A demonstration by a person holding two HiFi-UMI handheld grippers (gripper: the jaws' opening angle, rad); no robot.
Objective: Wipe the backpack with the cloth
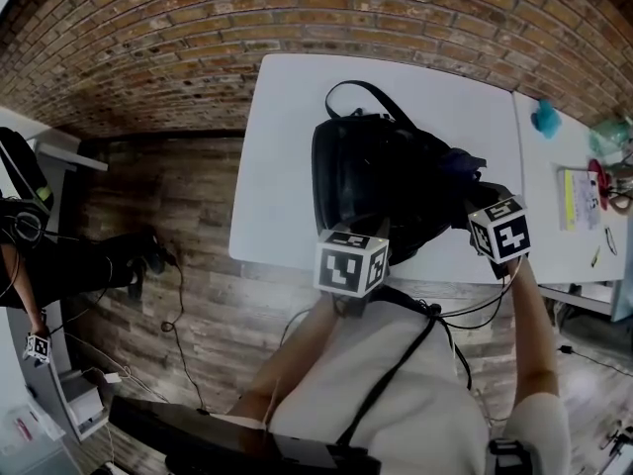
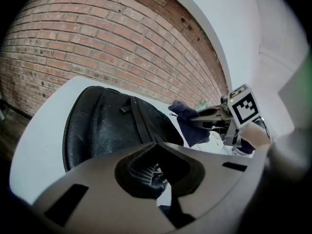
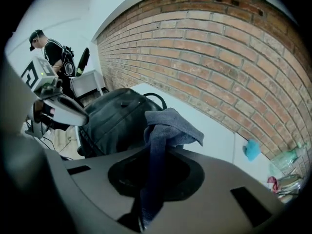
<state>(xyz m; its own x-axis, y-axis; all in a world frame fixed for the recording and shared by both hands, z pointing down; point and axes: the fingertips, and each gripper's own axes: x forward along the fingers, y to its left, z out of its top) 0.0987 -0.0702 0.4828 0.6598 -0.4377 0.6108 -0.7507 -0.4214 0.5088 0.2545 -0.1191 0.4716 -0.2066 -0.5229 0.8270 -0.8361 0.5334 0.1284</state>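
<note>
The black backpack lay flat on the white worktop, close to its near edge. Its long axis ran away from the person, with the carry loop toward the brick wall. The left tool was closed at the pack's near end, with a bit of its mesh apparently pinched. The right tool was clamped on the dark blue cloth, held beside the pack's right side.

Red brick wall; dark wood-plank floor; two adjoining white tables
</note>
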